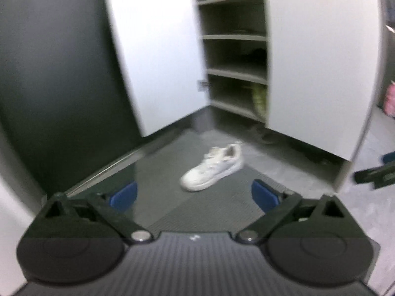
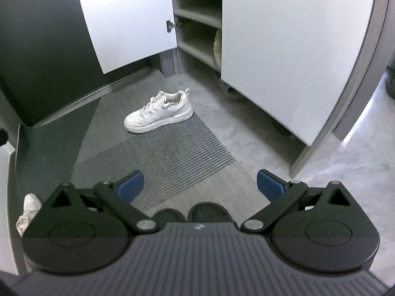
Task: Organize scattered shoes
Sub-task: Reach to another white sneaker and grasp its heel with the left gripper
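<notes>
Your left claw (image 1: 193, 194) is spread wide with nothing between its blue pads (image 1: 123, 195). Your right claw (image 2: 200, 187) is likewise wide apart and holds nothing. The white sneaker (image 2: 159, 111) lies on its sole on the floor, its heel end at the far edge of the ribbed mat (image 2: 167, 157), toe pointing left, ahead of both claws and touching neither. Behind it stands the shoe cabinet (image 1: 234, 37), left door (image 1: 153, 49) swung open. A second white shoe (image 2: 28, 212) shows at the right view's lower left edge.
</notes>
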The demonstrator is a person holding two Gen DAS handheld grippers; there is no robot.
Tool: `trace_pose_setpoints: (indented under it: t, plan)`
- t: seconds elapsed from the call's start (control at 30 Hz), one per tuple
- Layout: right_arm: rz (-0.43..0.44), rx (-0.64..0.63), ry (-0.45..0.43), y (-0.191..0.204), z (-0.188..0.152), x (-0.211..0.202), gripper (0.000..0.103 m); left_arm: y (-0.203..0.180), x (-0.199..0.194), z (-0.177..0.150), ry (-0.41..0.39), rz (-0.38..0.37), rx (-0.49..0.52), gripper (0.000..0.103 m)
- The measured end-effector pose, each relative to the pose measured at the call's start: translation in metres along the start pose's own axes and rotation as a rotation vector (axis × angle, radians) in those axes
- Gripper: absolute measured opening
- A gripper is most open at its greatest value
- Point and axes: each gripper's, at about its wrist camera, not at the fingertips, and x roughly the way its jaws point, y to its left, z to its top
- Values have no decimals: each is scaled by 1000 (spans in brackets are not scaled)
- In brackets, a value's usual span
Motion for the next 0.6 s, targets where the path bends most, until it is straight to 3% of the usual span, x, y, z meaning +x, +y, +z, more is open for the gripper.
trace_pose_setpoints:
  t: [0.07,0.17,0.27,0.37,0.6]
  plan:
    - [51,30,-26,0,-8,24,101,-12,21,-1,-21,-22,40,97]
    - [142,99,-96,-1,-30,65,101,-44,104,-5,-25,-93,98,97]
    - [198,222,-327,-18,-56,84,100,-68,176,-16,-6,-103,75,97]
    - [148,258,-434,-35,-59,91,100,-100,257,-21,18,-145,42,96]
    - [68,330,-385,-81,-59,150,100,-147,409,-18,104,-148,49,87]
